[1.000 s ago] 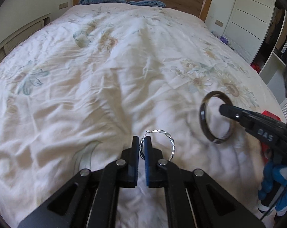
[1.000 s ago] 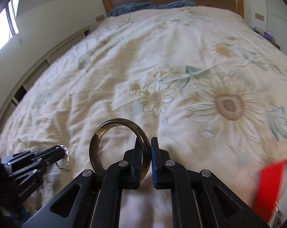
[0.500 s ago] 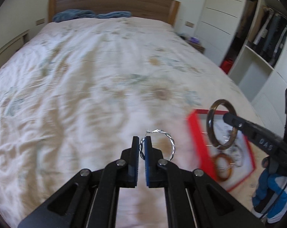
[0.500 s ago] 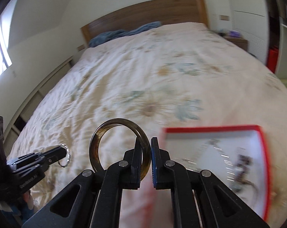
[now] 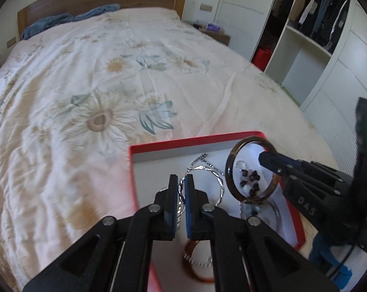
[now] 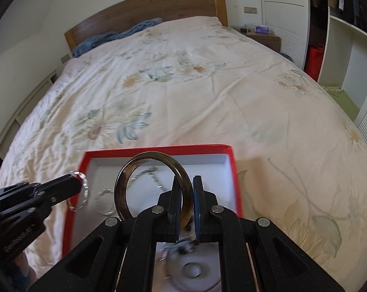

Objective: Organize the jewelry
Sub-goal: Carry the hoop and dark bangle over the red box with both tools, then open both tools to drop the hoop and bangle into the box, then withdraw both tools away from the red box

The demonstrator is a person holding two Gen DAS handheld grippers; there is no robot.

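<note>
My left gripper (image 5: 182,178) is shut on a twisted silver bangle (image 5: 221,187) and holds it over the red jewelry tray (image 5: 195,140). My right gripper (image 6: 186,181) is shut on a dark brown bangle (image 6: 135,164), also held above the tray (image 6: 159,148). In the left wrist view the brown bangle (image 5: 232,153) hangs to the right of the silver one. In the right wrist view the silver bangle (image 6: 85,189) is at the tray's left rim. The tray holds a silver chain (image 5: 200,163), dark beads (image 5: 251,180) and an amber bangle (image 5: 190,265).
The tray lies on a floral quilt (image 5: 98,112) near the bed's front right corner. A wooden headboard (image 6: 144,9) and blue pillows (image 5: 69,20) are at the far end. A white wardrobe with open shelves (image 5: 312,39) stands to the right.
Both grippers have swung right with their bangles, from over bare quilt to above the red tray, which has come into view beneath them.
</note>
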